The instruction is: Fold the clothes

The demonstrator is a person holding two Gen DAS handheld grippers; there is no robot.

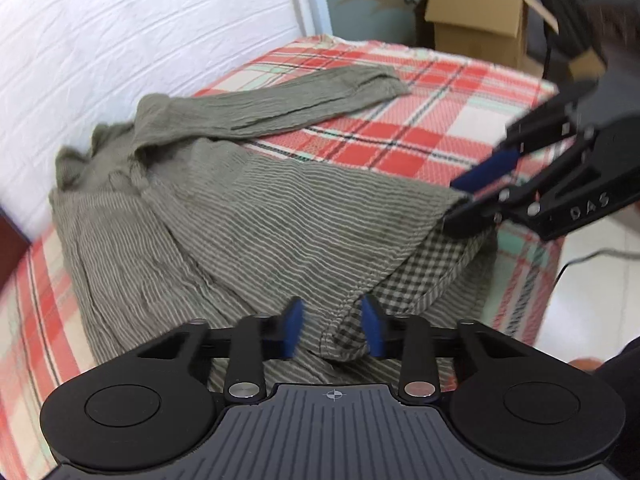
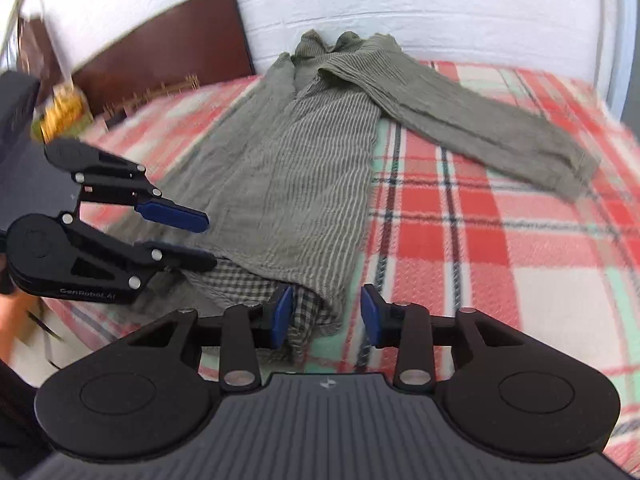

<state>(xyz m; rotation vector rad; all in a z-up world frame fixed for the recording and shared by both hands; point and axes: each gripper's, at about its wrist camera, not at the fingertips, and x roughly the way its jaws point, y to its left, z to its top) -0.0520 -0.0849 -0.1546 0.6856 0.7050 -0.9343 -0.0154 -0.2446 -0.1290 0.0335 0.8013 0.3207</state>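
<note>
An olive striped long-sleeved garment lies on a red plaid bedcover, collar toward the wall, one sleeve stretched out sideways. Its hem is turned up and shows a checked inner side. My left gripper sits at the near hem with a fold of fabric between its blue pads, which stand apart from it. My right gripper straddles the other hem corner. In the right wrist view the garment runs away from my right gripper. The hem corner is by its left pad, with a gap. My left gripper straddles the hem edge.
A white brick wall backs the bed. A dark wooden headboard stands at one end with clutter beside it. A cardboard box sits on the floor past the far end. The bed edge drops to a pale floor with a cable.
</note>
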